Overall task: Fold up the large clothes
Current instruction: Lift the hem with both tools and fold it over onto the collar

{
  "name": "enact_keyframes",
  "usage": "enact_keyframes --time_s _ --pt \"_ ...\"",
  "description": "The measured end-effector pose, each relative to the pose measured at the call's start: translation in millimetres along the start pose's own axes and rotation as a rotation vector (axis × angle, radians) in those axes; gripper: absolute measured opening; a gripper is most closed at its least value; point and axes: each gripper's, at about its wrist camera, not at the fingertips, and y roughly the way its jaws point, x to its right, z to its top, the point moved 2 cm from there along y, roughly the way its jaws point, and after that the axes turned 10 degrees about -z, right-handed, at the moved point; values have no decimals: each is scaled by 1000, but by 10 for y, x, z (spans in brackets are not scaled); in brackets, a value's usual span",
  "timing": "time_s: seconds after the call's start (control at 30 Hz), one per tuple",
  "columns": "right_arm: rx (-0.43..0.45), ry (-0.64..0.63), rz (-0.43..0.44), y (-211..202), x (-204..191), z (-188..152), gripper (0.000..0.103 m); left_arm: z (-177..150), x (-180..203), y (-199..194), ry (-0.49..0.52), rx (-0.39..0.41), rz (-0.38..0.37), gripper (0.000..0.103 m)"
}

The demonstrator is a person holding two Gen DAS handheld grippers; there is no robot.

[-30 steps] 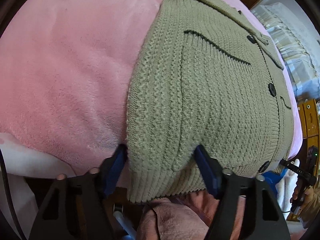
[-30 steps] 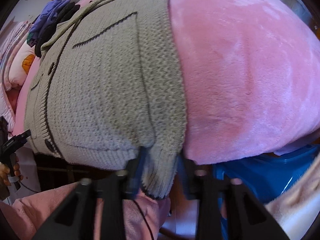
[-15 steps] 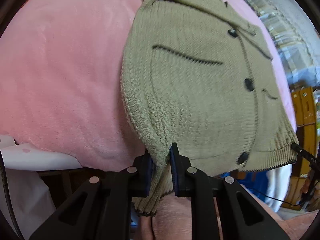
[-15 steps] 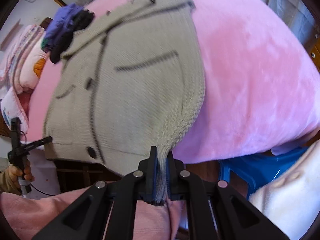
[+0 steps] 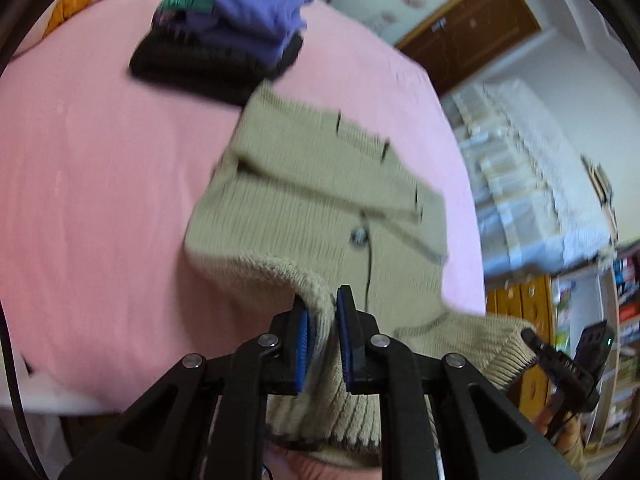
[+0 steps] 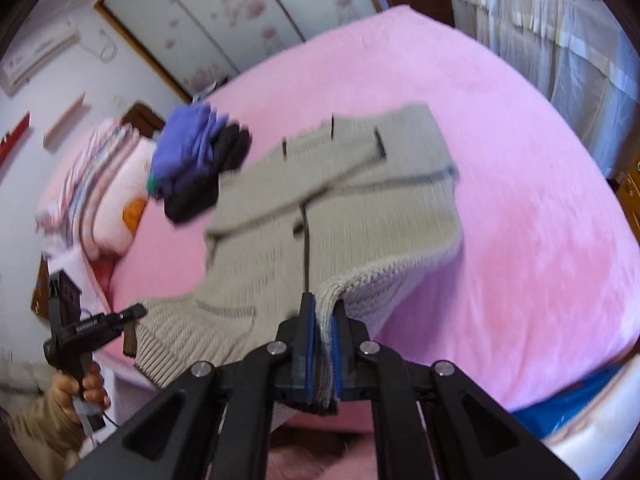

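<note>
A beige knit cardigan (image 5: 304, 208) with dark trim and buttons lies on the pink bed (image 5: 100, 200), collar end far from me. My left gripper (image 5: 322, 320) is shut on its ribbed hem at one corner and holds it lifted. My right gripper (image 6: 324, 324) is shut on the hem's other corner, also raised, so the lower part of the cardigan (image 6: 352, 216) arches off the bed (image 6: 520, 200). Each gripper shows at the edge of the other's view, the right one (image 5: 532, 340) and the left one (image 6: 132, 314).
A stack of folded purple and black clothes (image 5: 224, 36) sits on the bed beyond the collar, also in the right wrist view (image 6: 196, 160). Pillows (image 6: 104, 192) lie at the bed head. A blue bin (image 6: 560, 412) stands beside the bed. Shelves (image 5: 624, 320) stand at the right.
Both grippers, open around the hem a second ago, have shut on it and risen, lifting the hem off the bed's near edge. The folded stack has come into view.
</note>
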Motion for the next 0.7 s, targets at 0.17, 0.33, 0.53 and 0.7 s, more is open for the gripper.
enact_keyframes --time_s 0.17,0.33,0.53,0.7 --pt "41 81 -2 234 92 830 6 862 111 250 -24 75 50 7" --pt "38 148 -21 895 334 1612 6 1604 29 886 -59 123 176 7" --pt "-27 264 -63 2049 823 2216 6 2317 -420 1791 -141 145 331 7" --pt "-107 286 -99 2887 1023 2504 6 2598 -640 2432 -165 117 434 7"
